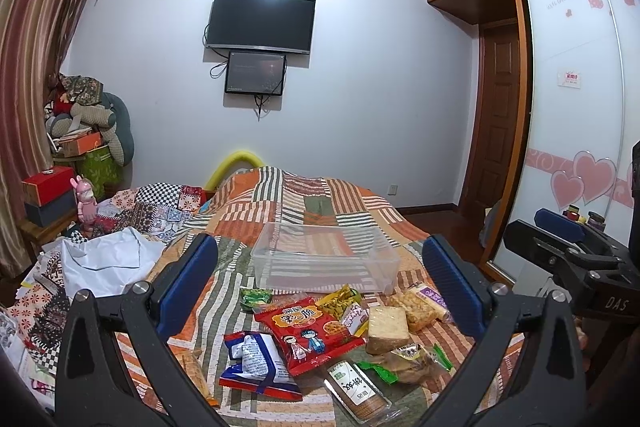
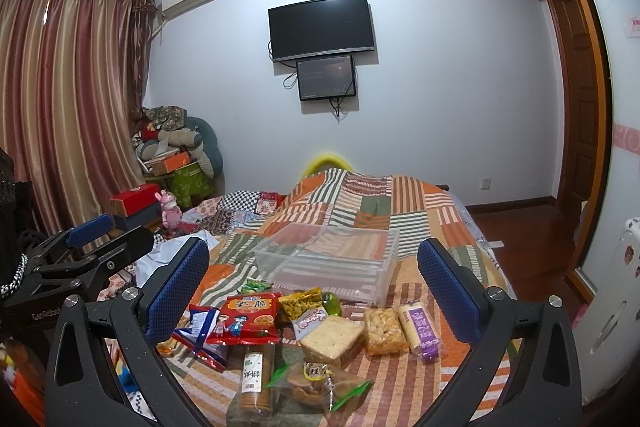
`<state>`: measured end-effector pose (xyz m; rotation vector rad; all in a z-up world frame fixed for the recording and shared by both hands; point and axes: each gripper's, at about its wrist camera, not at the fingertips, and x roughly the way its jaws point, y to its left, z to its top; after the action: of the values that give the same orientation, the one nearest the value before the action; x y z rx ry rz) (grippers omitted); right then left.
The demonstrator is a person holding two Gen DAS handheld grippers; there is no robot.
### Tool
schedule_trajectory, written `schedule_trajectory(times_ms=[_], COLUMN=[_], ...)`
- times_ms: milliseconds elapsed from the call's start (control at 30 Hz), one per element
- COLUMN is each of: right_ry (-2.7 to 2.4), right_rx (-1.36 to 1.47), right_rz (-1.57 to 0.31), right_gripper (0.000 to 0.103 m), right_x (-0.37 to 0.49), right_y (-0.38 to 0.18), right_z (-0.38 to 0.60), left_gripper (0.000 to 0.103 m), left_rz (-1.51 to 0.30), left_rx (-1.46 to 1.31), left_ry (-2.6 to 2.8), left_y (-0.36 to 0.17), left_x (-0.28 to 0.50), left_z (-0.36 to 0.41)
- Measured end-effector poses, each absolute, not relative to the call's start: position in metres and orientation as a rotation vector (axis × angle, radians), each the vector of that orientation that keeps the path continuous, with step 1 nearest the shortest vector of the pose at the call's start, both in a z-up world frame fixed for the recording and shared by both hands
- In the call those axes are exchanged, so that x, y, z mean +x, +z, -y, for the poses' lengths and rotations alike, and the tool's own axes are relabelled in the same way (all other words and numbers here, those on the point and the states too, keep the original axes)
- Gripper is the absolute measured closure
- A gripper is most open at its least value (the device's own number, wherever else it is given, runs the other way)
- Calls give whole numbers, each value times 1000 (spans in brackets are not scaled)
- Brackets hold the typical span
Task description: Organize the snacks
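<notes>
Left wrist view: the left gripper (image 1: 320, 291) hovers above the snack pile, jaws spread wide, holding nothing.
Container: the clear rectangular plastic box (image 1: 325, 259) stands empty on the striped patchwork bedspread (image 1: 280, 203), just behind the snacks, its long axis across the view.
Nearest target: the red crinkled snack bag with cartoon figures (image 1: 310, 333) lies on top, tilted, its long axis running from far left to near right.
Right wrist view: the right gripper (image 2: 314, 291) is also wide open and empty.
Long items: the tall clear sleeve of round biscuits (image 2: 256, 379) points away from the camera; the purple-labelled rice cracker pack (image 2: 420, 327) points about the same way.
Green item: a small green thing (image 2: 332, 303), maybe a candy.
Advice: close across the short side of one top packet, lift it straight, then lay it in the box along the box's length.
</notes>
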<state>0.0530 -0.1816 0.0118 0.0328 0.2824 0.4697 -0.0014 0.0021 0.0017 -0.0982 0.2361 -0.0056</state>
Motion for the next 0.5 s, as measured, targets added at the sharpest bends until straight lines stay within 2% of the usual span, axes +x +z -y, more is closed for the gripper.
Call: schedule_trajectory(times_ms=[500], right_ry=[467], right_rx=[29], right_rz=[-292], right_gripper=[0], right_x=[54], right_y=[10], right_z=[180], left_gripper=[0], left_rz=[-239], left_rx=[-96], left_ry=[-10], left_y=[1], left_x=[-2], left_z=[-2])
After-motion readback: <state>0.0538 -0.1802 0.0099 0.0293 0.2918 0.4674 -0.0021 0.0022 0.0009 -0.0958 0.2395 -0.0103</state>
